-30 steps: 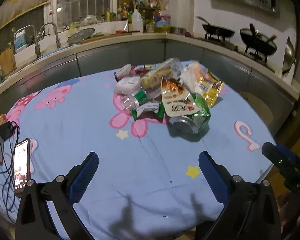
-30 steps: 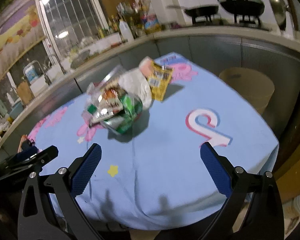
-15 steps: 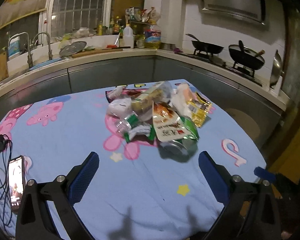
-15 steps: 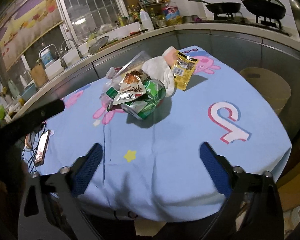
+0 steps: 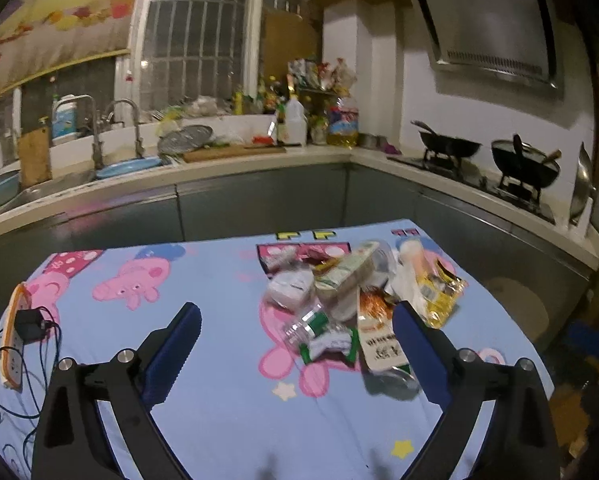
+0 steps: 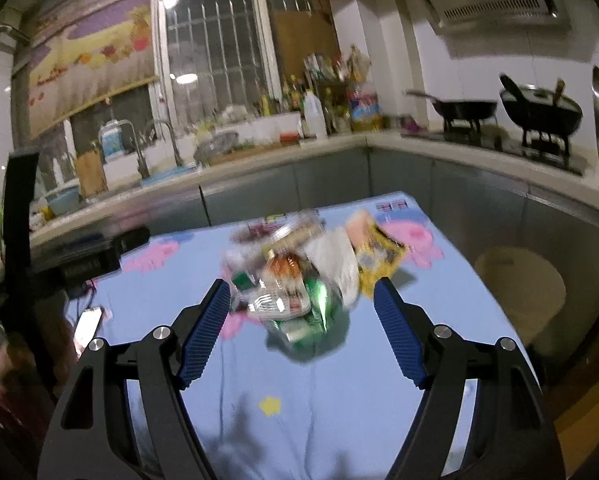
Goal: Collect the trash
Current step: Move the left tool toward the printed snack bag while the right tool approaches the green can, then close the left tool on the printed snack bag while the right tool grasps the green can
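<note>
Both grippers now sit higher and tilt up — more wall and window fill each view, and the trash pile (image 5: pixel 359 312) lies lower in frame. The right gripper (image 6: pixel 303 332) has narrower jaws than before — they are closing, nothing gripped between them.

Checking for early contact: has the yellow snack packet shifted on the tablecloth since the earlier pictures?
No. The yellow snack packet keeps its place at the pile's right edge, beside the pink pig print; only the camera's view changed.

You're facing a dim kitchen: barred window (image 5: pixel 197 36) over the sink (image 5: pixel 55 184), grey cabinets (image 5: pixel 259 200), range hood (image 5: pixel 487 32) above two woks (image 5: pixel 525 166).
</note>
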`<act>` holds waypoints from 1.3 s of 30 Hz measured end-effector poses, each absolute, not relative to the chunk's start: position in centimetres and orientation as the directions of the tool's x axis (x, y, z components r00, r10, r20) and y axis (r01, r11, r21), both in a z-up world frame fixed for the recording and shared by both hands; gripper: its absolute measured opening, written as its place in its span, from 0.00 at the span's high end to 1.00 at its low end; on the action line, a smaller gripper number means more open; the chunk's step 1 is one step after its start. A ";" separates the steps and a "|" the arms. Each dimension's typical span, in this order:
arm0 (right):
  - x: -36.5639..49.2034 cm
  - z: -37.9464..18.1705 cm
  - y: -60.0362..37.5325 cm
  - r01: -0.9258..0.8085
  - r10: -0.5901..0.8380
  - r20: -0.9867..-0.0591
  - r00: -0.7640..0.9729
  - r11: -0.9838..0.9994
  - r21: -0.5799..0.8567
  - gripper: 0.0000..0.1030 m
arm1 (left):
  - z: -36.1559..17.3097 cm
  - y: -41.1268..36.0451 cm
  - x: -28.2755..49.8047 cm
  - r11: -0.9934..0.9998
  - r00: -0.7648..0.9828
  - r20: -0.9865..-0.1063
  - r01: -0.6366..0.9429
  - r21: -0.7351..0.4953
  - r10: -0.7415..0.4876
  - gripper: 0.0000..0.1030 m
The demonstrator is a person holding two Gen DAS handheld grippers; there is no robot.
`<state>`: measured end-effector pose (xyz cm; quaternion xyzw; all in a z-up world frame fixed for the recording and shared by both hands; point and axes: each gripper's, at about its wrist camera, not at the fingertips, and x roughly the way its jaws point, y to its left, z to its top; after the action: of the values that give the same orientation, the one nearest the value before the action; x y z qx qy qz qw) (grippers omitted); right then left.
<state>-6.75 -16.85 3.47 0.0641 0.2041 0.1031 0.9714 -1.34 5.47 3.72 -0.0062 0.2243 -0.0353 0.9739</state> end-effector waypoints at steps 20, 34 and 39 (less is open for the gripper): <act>-0.4 2.2 -19.4 -0.175 0.228 -0.368 0.901 0.969 0.174 0.33 | 1.5 3.5 4.9 0.998 0.880 -0.474 -0.008 0.059 0.035 0.04; 2.7 -0.9 -21.3 -0.129 0.227 -0.433 0.872 0.961 0.246 0.33 | -0.6 1.8 8.0 0.997 0.826 -0.563 0.052 0.052 -0.014 0.05; 4.7 -4.8 -22.0 -0.121 0.321 -0.537 0.780 0.919 0.375 0.48 | -1.5 2.6 9.0 0.972 0.741 -0.633 0.213 -0.095 -0.224 0.16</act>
<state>4.71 -22.01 -4.77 0.1621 0.3094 0.1189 0.9294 9.00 2.57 -1.52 -0.0083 0.3402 -0.1170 0.9330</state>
